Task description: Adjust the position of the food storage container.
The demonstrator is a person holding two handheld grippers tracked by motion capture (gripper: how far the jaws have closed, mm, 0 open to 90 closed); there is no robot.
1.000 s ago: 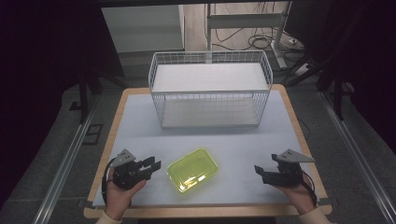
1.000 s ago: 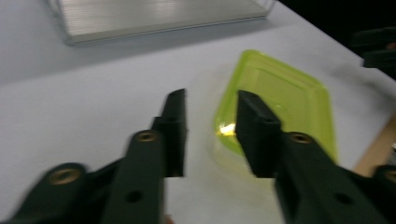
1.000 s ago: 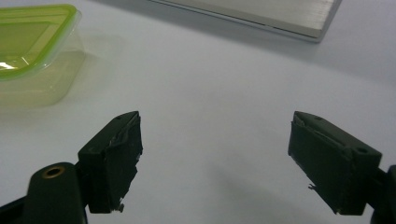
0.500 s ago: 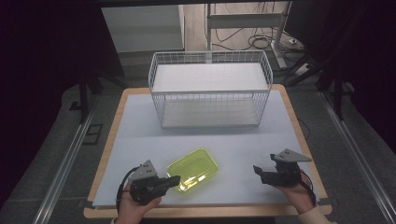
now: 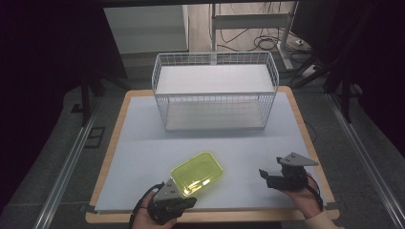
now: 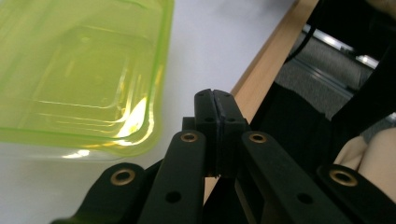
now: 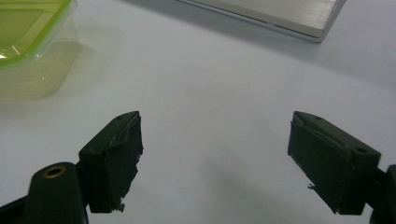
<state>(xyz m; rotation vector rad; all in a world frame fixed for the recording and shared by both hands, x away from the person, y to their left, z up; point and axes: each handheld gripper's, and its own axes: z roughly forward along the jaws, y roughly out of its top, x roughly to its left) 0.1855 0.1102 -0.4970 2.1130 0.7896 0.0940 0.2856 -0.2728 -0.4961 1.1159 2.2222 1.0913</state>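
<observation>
Currently: translucent yellow-green plastic container (image 5: 198,173), rectangular w/ rounded corners and stepped lid, sits on the matte white surface (image 5: 143,157) near its front edge. White wire basket (image 5: 215,90), grid walls, stands at the back. Left hand-held gripper (image 5: 184,202) lies low, just beside container's near corner, jaws pressed together, nothing between. Right hand-held gripper (image 5: 263,175) well apart at right, jaws wide, empty, pads scuffed.
</observation>
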